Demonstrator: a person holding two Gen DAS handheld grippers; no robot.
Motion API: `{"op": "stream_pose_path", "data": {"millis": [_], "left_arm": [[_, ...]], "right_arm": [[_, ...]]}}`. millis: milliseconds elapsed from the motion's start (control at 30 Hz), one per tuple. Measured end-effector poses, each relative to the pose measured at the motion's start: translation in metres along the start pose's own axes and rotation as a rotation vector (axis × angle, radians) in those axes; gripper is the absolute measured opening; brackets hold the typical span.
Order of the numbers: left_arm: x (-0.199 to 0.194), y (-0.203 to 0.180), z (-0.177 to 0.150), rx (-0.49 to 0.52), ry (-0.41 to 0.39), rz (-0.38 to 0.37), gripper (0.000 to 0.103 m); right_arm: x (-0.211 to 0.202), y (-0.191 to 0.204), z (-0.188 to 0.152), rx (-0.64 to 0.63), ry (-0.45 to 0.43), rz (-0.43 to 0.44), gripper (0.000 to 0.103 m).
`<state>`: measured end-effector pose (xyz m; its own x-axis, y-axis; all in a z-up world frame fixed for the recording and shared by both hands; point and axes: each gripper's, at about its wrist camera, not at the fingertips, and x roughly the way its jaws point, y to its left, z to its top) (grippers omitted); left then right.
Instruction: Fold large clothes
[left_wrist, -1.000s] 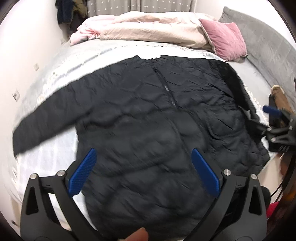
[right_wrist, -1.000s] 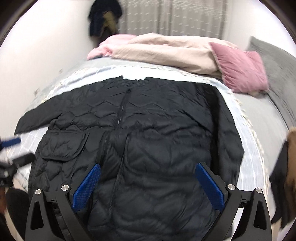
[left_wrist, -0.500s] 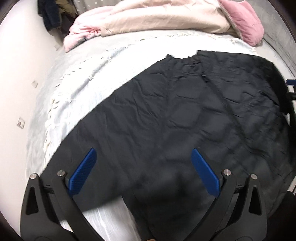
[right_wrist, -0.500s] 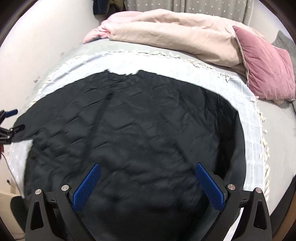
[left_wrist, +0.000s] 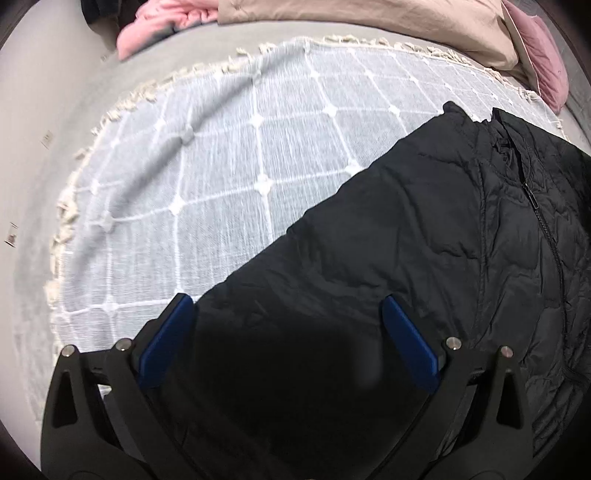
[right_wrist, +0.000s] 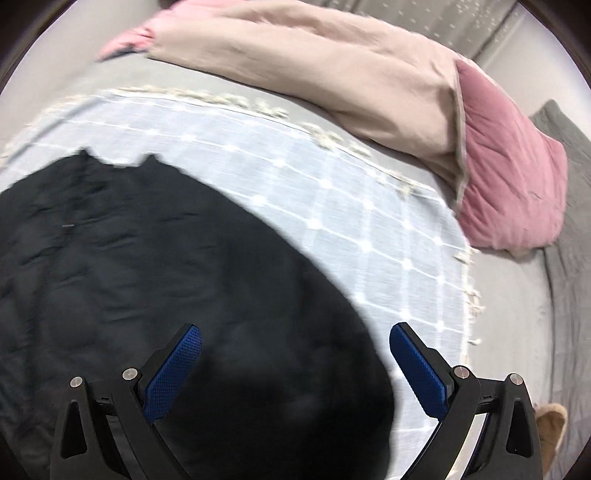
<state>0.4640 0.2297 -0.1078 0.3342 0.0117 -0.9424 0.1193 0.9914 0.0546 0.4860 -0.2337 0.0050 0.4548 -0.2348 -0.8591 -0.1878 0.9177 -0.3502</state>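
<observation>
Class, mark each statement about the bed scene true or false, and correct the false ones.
1. The jacket is black. True.
2. The left gripper is shut on the jacket. False: its fingers stand wide apart.
3. The jacket lies on a checked throw. True.
4. The pillow is green. False: it is pink.
5. The right gripper is open. True.

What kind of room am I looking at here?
Most likely a bedroom. A black jacket lies spread on a bed covered by a pale checked blanket, with a pink pillow and a rumpled beige duvet at the far end.
</observation>
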Motion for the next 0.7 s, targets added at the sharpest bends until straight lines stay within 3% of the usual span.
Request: {"op": "stream_pose_path", "data": {"millis": [67, 133, 167, 200, 267, 367, 600, 700], "left_arm": [[0.004, 0.001, -0.004, -0.011, 0.018, -0.045, 0.093], [0.005, -0.002, -0.007, -0.026, 0.012, -0.086, 0.074], [0.003, -0.004, -0.009, -0.028, 0.005, -0.096, 0.056], [0.000, -0.007, -0.010, -0.029, -0.003, -0.084, 0.033], [-0.006, -0.015, -0.009, -0.028, -0.020, -0.023, 0.007], [-0.017, -0.020, -0.001, -0.051, -0.058, 0.073, 0.003], [-0.046, -0.018, 0.049, -0.075, -0.250, 0.315, 0.000], [-0.056, -0.019, 0.082, -0.070, -0.372, 0.516, 0.000]], "right_arm": [[0.019, -0.018, -0.002, 0.031, 0.044, -0.040, 0.102], [0.034, -0.032, -0.008, 0.089, 0.093, -0.054, 0.100], [0.040, -0.036, -0.011, 0.115, 0.108, -0.040, 0.084], [0.046, -0.040, -0.017, 0.146, 0.125, 0.016, 0.049], [0.050, -0.040, -0.024, 0.193, 0.132, 0.121, 0.013], [0.041, -0.030, -0.024, 0.149, 0.071, 0.047, 0.008], [0.014, -0.041, 0.001, 0.272, -0.052, -0.006, 0.007], [0.011, -0.047, 0.014, 0.306, -0.093, -0.060, 0.007]]}}
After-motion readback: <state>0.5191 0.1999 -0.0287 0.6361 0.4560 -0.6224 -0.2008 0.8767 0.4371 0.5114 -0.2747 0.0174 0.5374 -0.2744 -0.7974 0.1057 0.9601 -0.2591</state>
